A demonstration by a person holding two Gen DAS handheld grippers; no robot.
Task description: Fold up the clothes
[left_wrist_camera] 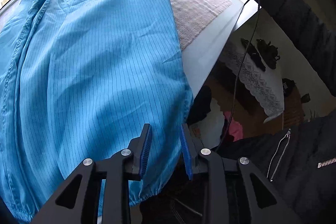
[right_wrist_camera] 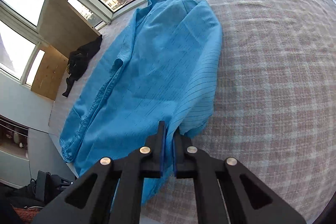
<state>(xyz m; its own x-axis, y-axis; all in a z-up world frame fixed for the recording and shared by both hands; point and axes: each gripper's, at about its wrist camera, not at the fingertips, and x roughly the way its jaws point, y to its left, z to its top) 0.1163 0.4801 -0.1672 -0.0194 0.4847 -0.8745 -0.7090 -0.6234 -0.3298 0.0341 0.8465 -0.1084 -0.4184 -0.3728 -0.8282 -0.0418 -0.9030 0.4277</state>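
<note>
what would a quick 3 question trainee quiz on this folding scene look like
1. True or false: the right gripper is shut on the blue garment.
2. The left gripper is: A) clamped on the garment's cuff, B) open, with fabric behind its fingers, C) holding the black cloth.
3. Fill in: the garment lies on a pink and white ______ blanket.

Key
1. True: the blue pads are closed with fabric pinched between them.
2. B: there is a clear gap between the pads, and nothing is gripped.
3. Checked.
</note>
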